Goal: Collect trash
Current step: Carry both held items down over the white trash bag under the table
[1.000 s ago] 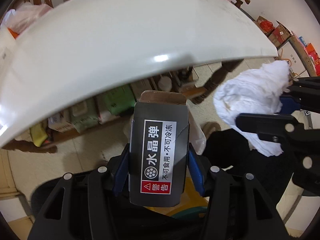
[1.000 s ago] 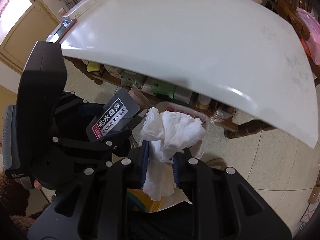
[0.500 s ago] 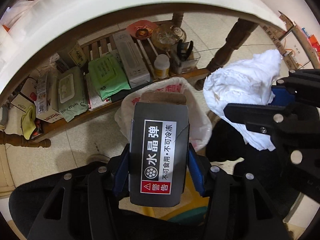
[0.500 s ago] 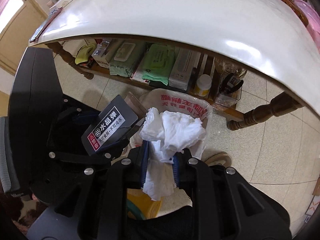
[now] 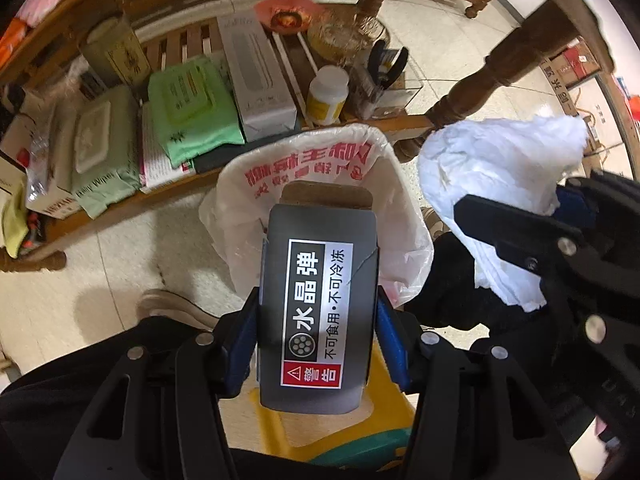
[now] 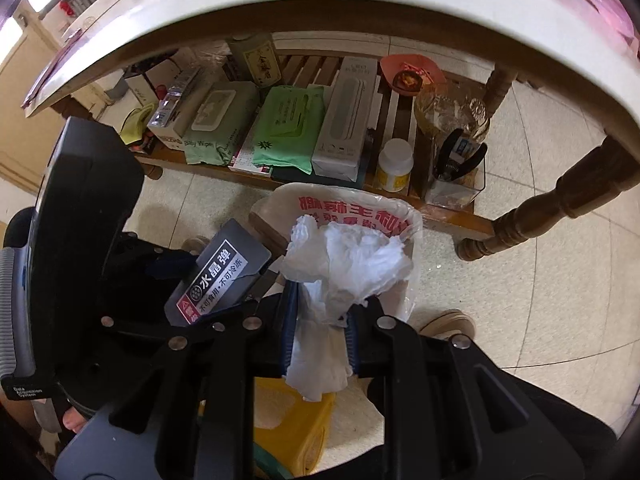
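My left gripper (image 5: pixel 318 320) is shut on a dark grey cardboard box (image 5: pixel 318 304) with a black, white and red label; the box also shows in the right wrist view (image 6: pixel 218 280). It hangs just above a trash bin lined with a white plastic bag with red print (image 5: pixel 312 160), which the right wrist view also shows (image 6: pixel 352 204). My right gripper (image 6: pixel 322 322) is shut on a crumpled white tissue (image 6: pixel 344 264), held beside the box over the bin's right rim; the tissue also shows in the left wrist view (image 5: pixel 496 176).
A low wooden shelf (image 5: pixel 120 204) under the white table (image 6: pixel 360 4) holds wipe packs (image 5: pixel 192 108), a white box (image 5: pixel 256 80), a pill bottle (image 5: pixel 326 94) and pliers (image 6: pixel 460 156). A turned table leg (image 6: pixel 532 216) stands right of the bin. A yellow stool (image 6: pixel 292 424) lies below my grippers.
Both grippers have dropped below the table top and moved closer to the bin. The shelf and bin now fill the views. Both grips are unchanged.
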`<state>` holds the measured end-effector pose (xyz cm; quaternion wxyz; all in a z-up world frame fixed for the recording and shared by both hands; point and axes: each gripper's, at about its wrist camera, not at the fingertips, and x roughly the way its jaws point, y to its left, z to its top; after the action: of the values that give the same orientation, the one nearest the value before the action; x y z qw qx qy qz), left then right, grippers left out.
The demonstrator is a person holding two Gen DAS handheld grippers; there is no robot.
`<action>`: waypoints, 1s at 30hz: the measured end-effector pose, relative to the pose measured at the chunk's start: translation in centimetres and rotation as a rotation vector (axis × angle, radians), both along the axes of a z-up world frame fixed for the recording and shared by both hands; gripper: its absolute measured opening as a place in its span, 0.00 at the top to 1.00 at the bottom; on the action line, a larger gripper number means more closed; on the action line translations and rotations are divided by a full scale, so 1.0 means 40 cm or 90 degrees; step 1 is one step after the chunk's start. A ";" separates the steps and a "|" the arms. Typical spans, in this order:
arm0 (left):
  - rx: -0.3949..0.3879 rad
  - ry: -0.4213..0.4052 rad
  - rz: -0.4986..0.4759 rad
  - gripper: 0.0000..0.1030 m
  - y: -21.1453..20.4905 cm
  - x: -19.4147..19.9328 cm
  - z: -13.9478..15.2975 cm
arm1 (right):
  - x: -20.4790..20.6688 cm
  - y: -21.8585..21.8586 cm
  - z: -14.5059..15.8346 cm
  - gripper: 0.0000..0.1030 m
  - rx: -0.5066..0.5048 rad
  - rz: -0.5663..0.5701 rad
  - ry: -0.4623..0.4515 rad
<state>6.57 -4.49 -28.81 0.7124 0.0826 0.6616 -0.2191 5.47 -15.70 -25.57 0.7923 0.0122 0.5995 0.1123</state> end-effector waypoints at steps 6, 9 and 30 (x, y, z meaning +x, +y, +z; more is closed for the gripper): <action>0.018 0.027 0.014 0.49 -0.010 0.037 -0.069 | 0.028 -0.019 -0.067 0.80 0.012 -0.021 0.019; 0.020 0.042 0.023 0.49 -0.016 0.053 -0.099 | 0.040 -0.028 -0.099 0.80 0.005 -0.030 0.029; 0.022 0.165 0.079 0.49 -0.020 0.143 -0.306 | 0.171 -0.064 -0.309 0.80 0.020 -0.074 0.117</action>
<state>12.28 -5.31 -41.05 0.6317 0.0250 0.7554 -0.1724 12.31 -18.25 -37.92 0.7390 0.0693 0.6661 0.0739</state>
